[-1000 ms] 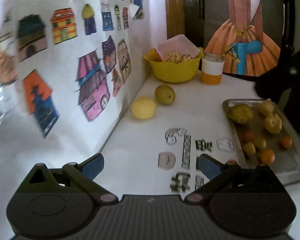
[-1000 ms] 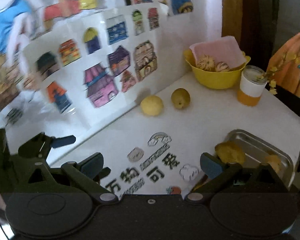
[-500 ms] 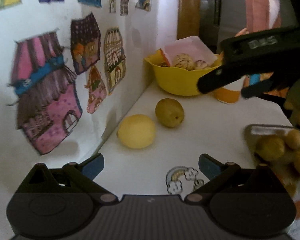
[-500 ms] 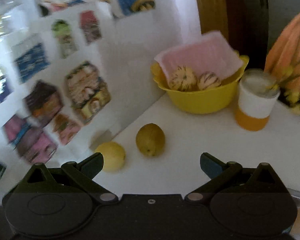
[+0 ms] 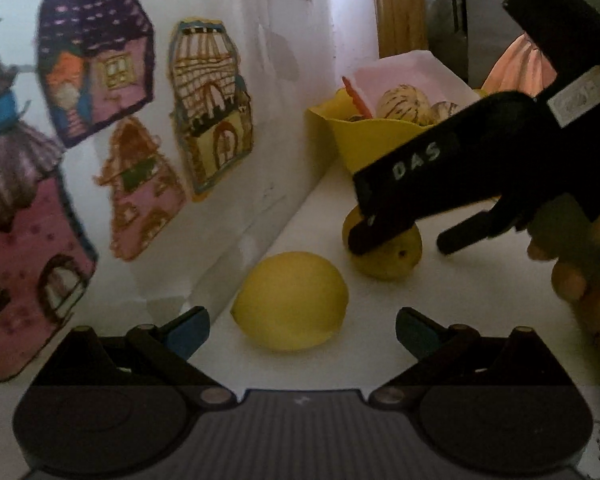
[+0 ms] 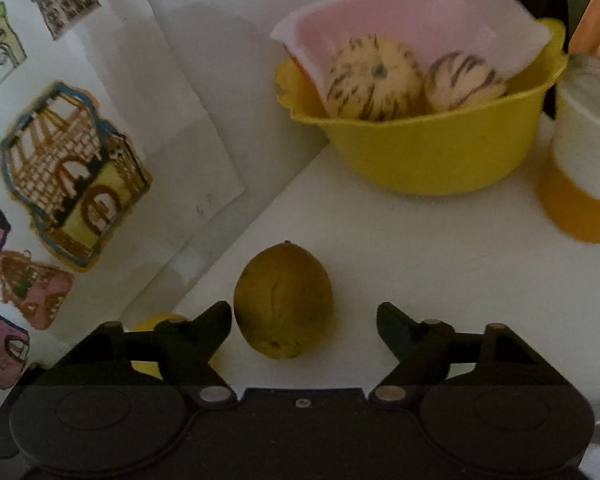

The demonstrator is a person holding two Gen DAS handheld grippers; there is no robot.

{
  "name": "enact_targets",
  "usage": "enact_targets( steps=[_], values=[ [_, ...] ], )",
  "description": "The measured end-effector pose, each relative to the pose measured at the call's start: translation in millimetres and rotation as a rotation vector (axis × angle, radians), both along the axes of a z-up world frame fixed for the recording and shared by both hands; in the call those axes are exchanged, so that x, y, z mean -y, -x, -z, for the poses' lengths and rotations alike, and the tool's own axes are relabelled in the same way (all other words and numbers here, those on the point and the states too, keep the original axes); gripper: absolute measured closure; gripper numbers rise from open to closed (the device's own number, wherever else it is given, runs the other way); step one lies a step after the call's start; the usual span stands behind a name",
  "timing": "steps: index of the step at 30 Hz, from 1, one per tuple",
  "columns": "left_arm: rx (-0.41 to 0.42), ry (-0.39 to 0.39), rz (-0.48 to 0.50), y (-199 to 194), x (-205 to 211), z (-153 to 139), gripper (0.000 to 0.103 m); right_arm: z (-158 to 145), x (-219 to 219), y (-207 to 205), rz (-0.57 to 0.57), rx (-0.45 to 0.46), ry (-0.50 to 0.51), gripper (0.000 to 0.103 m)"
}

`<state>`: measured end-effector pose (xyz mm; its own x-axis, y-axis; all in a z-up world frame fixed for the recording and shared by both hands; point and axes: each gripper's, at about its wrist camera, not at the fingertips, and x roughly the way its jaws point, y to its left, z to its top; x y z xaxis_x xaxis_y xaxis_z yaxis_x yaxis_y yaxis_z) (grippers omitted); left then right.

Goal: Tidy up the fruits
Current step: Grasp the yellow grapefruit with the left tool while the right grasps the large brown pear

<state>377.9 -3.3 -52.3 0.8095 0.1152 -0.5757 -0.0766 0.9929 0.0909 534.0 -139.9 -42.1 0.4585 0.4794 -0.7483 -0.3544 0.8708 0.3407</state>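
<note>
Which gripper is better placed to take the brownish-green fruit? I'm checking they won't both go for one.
Right. The right gripper is open with the brownish-green fruit between its fingers. The left gripper is open around the yellow lemon instead, nearer the wall.

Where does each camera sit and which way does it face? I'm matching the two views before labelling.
Left wrist: on the left gripper, facing the bright yellow lemon by the wall; its open fingers, the right gripper and a hand show.
Right wrist: on the right gripper, facing the greenish-yellow fruit and yellow bowl; only its open fingers show.
Shared: both fruits and the bowl.
</note>
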Motion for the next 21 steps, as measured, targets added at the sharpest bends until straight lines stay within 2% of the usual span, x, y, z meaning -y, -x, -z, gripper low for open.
enact_targets(
  steps=[4,6,11,16,17,21],
  values=[
    [0.007,-0.019,-0.008,-7.7,4.0,1.3,0.006,3.6,-2.5,-2.3,-0.019,0.004,-0.013,0.029],
    [-0.009,-0.026,-0.013,-16.9,4.7,2.4,0.012,3.4,-3.8,-4.5,-0.031,-0.001,-0.025,0.034],
    [-0.029,-0.013,-0.036,-32.4,2.4,6.2,0.018,2.3,-6.1,-4.4,-0.054,0.010,-0.033,0.044],
    [-0.043,-0.012,-0.055,-46.6,2.8,9.9,0.026,1.6,-12.7,-3.7,-0.059,0.018,-0.029,0.045],
    [-0.051,-0.007,-0.060,-50.4,3.0,10.6,0.033,2.0,-11.6,-2.6,-0.057,0.017,-0.033,0.045],
    [-0.049,0.037,-0.082,-63.5,-2.2,13.1,0.034,4.4,-6.7,-3.0,-0.036,0.001,-0.061,0.045]
  ],
)
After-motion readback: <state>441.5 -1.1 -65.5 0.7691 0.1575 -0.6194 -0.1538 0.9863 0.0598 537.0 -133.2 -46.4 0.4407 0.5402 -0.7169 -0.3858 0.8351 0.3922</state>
